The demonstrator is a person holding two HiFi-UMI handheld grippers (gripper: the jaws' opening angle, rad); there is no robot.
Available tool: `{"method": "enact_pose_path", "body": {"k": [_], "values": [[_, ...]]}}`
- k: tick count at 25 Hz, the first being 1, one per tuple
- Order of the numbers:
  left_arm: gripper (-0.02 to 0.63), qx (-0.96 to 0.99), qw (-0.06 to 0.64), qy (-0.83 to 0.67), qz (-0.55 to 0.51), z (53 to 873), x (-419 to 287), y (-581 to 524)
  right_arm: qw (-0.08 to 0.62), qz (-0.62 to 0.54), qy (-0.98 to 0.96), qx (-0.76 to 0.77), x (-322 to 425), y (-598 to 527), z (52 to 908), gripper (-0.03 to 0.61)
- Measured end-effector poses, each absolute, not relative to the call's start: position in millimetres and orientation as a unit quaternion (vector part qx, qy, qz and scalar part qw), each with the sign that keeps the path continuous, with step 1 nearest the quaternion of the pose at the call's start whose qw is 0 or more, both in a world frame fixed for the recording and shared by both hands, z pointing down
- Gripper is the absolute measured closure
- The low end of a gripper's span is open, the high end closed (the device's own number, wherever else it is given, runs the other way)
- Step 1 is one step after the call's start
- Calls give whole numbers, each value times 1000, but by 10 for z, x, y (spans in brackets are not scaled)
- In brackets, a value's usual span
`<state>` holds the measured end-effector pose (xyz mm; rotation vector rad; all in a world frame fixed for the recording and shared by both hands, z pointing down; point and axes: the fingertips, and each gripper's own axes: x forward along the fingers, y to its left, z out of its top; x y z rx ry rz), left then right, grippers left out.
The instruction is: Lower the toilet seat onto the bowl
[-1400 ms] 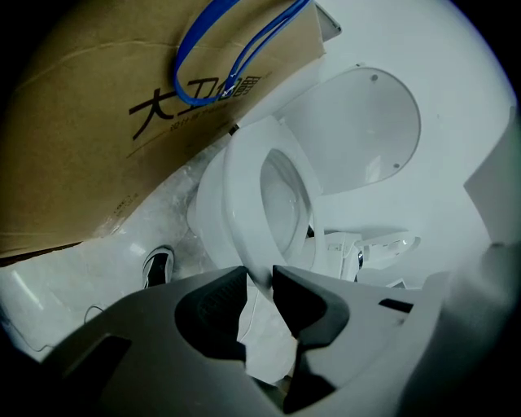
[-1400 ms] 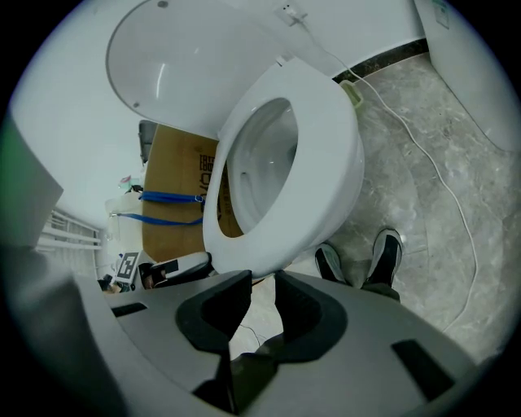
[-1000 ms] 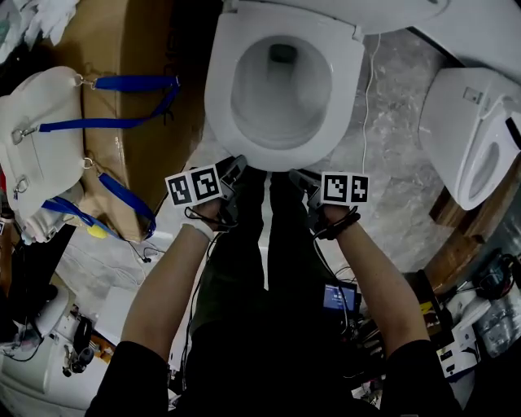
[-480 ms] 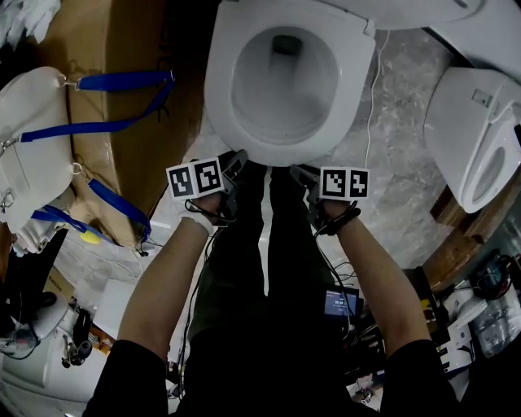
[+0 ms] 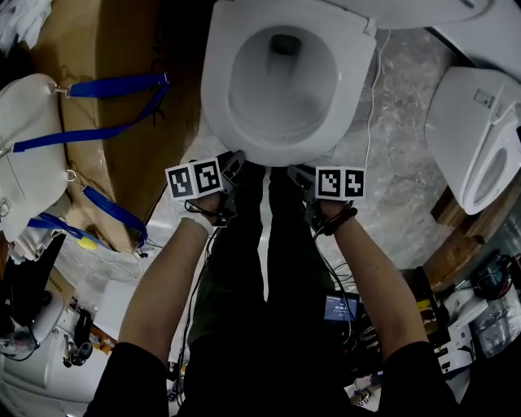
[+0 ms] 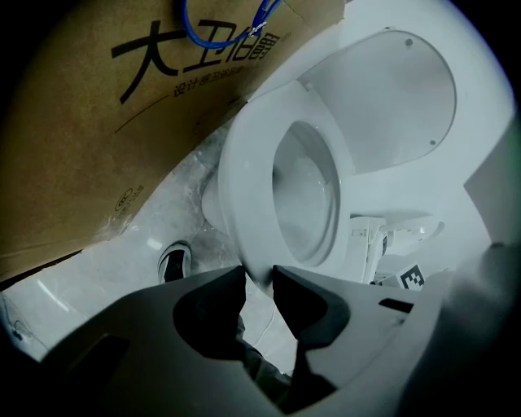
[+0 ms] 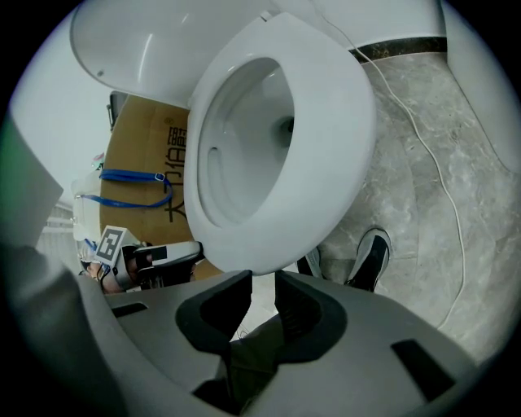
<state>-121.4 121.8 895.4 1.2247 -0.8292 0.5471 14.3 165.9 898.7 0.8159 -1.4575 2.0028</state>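
Shows the toilet seat (image 5: 216,106) at the top middle of the head view, spread over the bowl (image 5: 285,89), with the lid (image 5: 399,12) standing up behind it. Cannot tell from any view whether the seat already lies flat on the bowl or hangs just above it.

Holds the seat by its front edge at two points: the left gripper (image 5: 238,161) on the near-left of that edge, the right gripper (image 5: 298,173) on the near-right, close beside each other, marker cubes turned upward. In the left gripper view, shows both jaws pressed on the white lip of the seat, which dips down between the tips. In the right gripper view, shows much the same: jaws standing narrowly apart and pinching only the lowest bit of the lip.

Below the seat, takes in dark trousers (image 5: 260,244) between the two forearms, and a dark shoe (image 7: 373,259) on the grey marbled floor (image 5: 399,179). Right of the bowl, finds a thin white cord (image 5: 370,106) trailing down the floor and, at the frame's edge, another white toilet fitting (image 5: 472,122). Left of the bowl, finds a cardboard box (image 5: 138,32) just beside it, with a white bag (image 5: 32,138) and its blue straps (image 5: 106,85) laid against the box.
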Motion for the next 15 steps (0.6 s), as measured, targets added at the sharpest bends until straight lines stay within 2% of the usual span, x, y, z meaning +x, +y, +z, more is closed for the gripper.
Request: {"method": "enact_pose_path", "body": {"k": [15], "values": [[505,556,693,-375,266,9085,-1197,1218,297,722,-542,311,158,1671,9114,471]]}}
